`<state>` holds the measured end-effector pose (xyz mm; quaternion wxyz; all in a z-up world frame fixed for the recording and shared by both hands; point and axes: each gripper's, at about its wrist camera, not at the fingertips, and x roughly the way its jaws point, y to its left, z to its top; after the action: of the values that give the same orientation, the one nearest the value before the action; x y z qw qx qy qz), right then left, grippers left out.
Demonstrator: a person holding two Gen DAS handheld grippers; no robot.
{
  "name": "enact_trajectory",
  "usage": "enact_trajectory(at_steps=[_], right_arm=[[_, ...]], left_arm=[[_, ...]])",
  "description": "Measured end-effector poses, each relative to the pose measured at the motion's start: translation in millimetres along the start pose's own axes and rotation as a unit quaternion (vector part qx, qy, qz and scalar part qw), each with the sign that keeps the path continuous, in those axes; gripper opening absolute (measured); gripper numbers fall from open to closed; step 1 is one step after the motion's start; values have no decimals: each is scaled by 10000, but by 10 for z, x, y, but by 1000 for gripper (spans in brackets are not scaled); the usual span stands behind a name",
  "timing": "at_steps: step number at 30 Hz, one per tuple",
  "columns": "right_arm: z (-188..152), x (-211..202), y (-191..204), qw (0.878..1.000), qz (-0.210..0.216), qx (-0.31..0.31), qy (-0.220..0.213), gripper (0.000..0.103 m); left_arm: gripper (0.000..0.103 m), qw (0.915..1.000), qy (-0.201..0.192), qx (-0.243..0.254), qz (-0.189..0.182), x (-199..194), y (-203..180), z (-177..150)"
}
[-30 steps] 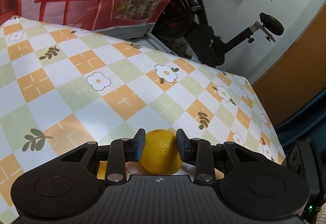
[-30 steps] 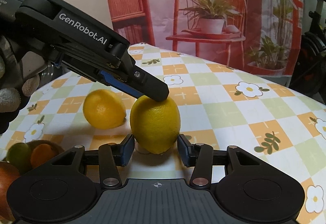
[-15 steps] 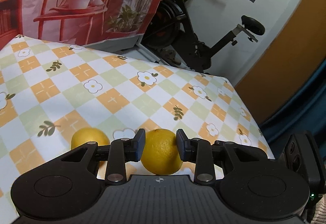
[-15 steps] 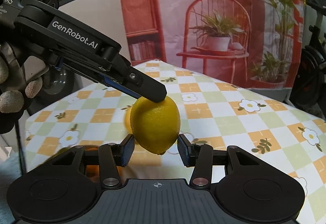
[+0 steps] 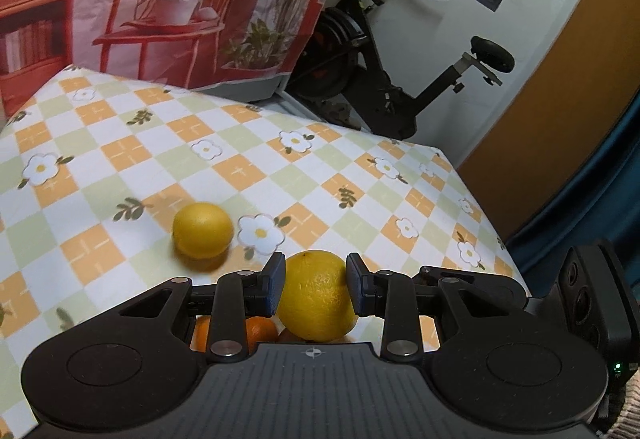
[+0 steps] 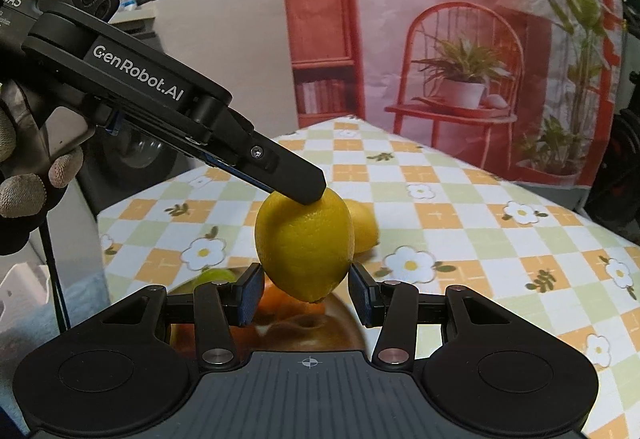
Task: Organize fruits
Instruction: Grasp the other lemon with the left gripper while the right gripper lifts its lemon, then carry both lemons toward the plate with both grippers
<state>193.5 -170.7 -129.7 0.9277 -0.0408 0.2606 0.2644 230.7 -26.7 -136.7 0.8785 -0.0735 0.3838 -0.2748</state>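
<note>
**Lemon lifted over the fruit pile**

Left claw is clamped on a lemon, held clear above the checked desk. Right claw stands apart, its pads flanking the same lemon's lower tip; whether they touch it I cannot tell. Carry it level and lower it gently among the oranges beneath. A second lemon lies loose toward the desk's middle, well apart. Crowded fruit below could roll when nudged.

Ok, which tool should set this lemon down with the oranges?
Left. Its tool is shut on the lemon, with the oranges showing just beneath. The right tool only flanks the lemon; I can't tell whether it grips.
</note>
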Motion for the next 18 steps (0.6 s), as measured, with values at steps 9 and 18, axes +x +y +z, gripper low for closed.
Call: enact_trajectory(at_steps=[9,18], right_arm=[[23,121,165,9987,170,-303,374,43],[-17,-18,172,9988,160,-240,383,43]], left_arm=[[35,9996,52,-259,-31,-30,164,-110],[35,9997,30,-234,-92,-80,65,-211]])
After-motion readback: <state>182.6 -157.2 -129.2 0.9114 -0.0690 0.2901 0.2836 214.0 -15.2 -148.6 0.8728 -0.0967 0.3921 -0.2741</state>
